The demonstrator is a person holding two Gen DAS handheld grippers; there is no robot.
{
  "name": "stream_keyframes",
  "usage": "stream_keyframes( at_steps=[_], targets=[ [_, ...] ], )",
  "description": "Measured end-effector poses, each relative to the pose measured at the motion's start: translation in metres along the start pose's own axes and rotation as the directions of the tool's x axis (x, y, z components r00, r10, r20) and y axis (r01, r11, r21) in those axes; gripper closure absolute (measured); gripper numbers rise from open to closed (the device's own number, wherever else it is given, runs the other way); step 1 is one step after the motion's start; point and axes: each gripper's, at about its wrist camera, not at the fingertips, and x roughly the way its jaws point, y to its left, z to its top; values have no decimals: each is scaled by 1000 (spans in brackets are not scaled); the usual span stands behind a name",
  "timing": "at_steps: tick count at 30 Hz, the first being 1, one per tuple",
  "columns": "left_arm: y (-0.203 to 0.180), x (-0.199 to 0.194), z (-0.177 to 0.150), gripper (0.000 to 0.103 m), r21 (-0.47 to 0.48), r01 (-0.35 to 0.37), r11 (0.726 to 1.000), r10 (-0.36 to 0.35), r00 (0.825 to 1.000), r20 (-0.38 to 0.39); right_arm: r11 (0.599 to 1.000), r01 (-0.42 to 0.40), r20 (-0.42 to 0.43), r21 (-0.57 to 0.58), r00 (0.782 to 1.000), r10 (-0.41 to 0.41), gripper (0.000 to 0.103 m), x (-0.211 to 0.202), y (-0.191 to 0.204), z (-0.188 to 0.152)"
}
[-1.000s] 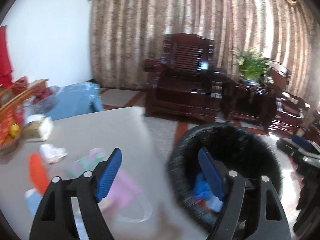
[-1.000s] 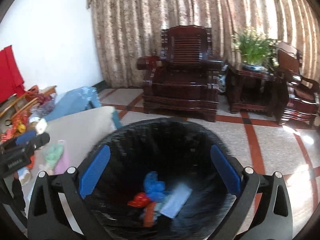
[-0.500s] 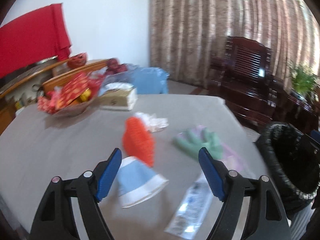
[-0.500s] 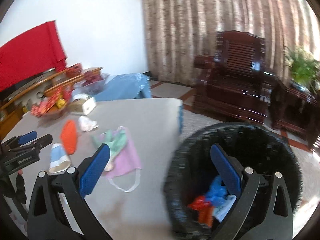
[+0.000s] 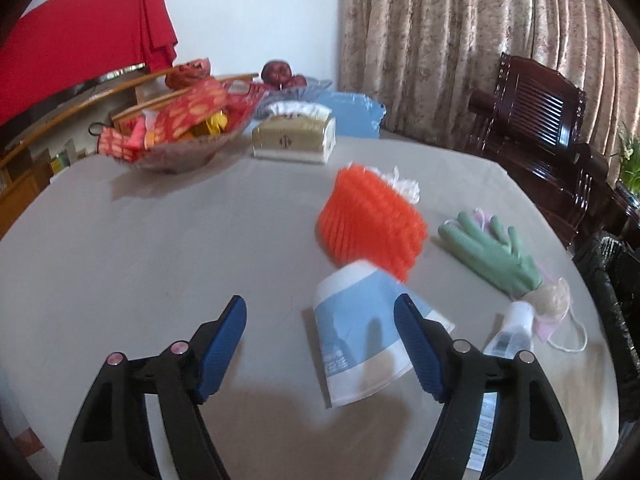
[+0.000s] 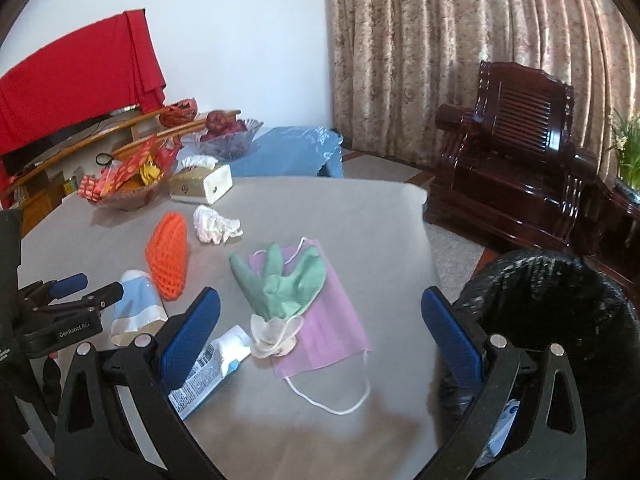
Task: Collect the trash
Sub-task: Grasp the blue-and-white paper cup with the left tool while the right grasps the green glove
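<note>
While the left gripper (image 5: 320,344) narrows its empty jaws over the flattened paper cup (image 5: 360,336) at lower centre on the counter (image 5: 160,248), the right gripper (image 6: 320,332) hangs open above the green glove (image 6: 280,280).

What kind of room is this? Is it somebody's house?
Most likely a living room in a home. There is a carved wooden armchair before long curtains, and a table with a tissue box and a bowl of snacks.
</note>
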Motion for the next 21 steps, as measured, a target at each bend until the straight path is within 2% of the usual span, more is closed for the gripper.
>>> stream_keyframes(
  at_steps=[8,12,13,17,21],
  targets=[
    [-2,22,-11,34,-18,44,999,-45,997,-70,1000,-7,-32,-26,999,6,5,14,7,-7],
    [-7,33,-14,34,-44,91,995,-96,988,-124,1000,-9,-38,-26,999,8,5,19,6,-5],
    [-7,34,-15,37,-55,103,993,-110,986,-128,1000,-10,-38,-27,999,9,5,19,7,-5],
    [-13,34,-13,66,-56,145,988,-151,981,-123,999,-24,-43,-28,999,22,5,23,7,-3],
    [-13,26,-9,74,-73,144,987,-150,984,-100,999,-38,-50,-33,998,37,5,28,11,0]
  ],
)
